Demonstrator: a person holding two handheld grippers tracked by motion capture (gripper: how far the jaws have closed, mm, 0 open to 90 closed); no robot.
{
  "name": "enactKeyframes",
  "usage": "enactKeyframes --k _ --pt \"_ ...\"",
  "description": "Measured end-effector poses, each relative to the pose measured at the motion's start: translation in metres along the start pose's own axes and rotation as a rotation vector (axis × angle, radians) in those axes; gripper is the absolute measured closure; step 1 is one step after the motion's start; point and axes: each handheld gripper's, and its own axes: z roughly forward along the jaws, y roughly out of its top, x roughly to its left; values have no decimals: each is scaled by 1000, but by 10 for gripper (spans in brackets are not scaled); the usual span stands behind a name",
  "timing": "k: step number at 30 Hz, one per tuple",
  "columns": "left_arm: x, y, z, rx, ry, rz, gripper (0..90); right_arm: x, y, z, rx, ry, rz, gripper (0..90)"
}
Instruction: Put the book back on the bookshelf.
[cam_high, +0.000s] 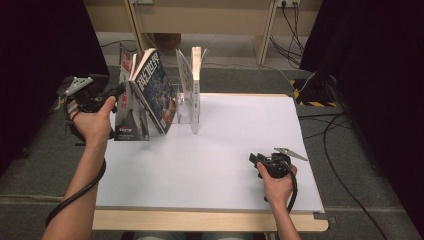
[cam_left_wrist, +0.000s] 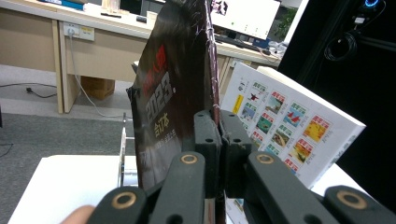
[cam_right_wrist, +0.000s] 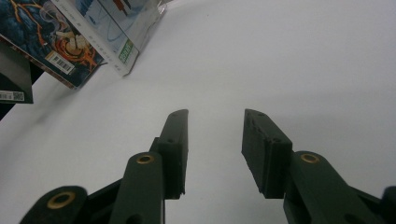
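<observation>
Left gripper (cam_left_wrist: 218, 140) is clamped on the dark magazine (cam_high: 131, 112), held upright at the table's (cam_high: 225, 150) far-left edge beside the leaning comic (cam_high: 157, 90) and the clear rack (cam_high: 184, 107). Not racked yet, I'd say. Right gripper (cam_right_wrist: 215, 154) rests open, empty, near right.

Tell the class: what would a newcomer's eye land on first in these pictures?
First, the dark magazine standing upright at the white table's far left corner, pinched at its edge by the left gripper. Beside it a blue-covered magazine leans, with a white book upright to its right. Near the front right edge, the right gripper rests open over bare table.
</observation>
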Motion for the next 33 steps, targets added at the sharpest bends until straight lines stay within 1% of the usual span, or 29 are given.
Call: enactKeyframes --k 2,3,6,9,10,12,13,15,17,19,23,26,27,28,30,32,33 --pt "2 1 3 1 4 -2 870 0 0 0 2 3 5 621" --pt "4 2 7 -1 8 4 870 0 0 0 2 2 5 620" --pt "7 2 12 -2 17 9 870 0 0 1 3 2 3 621" --pt "14 -2 20 -6 40 11 869 0 0 1 4 4 2 620" --pt "14 -2 20 -6 40 11 869 0 0 1 4 4 2 620" --pt "17 -9 23 -3 48 21 869 -1 -1 1 2 3 0 620" --pt "20 -14 25 8 58 27 868 -2 -1 1 3 1 -2 620" --pt "29 -26 26 19 77 14 868 -2 -1 1 7 4 2 620" --pt "33 -31 25 24 91 16 866 -3 -2 1 9 2 4 620" --pt "40 -38 21 19 118 29 865 -3 -2 1 10 3 7 621" --pt "45 -42 17 24 131 27 865 -2 -2 2 11 6 6 620" --pt "46 -44 16 48 131 23 864 0 -3 3 14 6 0 620" --pt "46 -43 16 61 132 18 861 1 -3 4 19 10 5 619" --pt "46 -43 16 61 132 18 861 1 -3 4 19 10 5 619" --pt "46 -42 16 79 140 11 859 2 -3 4 21 11 1 618" --pt "47 -40 18 107 136 -3 854 2 -3 4 23 12 2 617" --pt "47 -40 20 127 149 -10 845 1 -3 4 21 10 0 615"
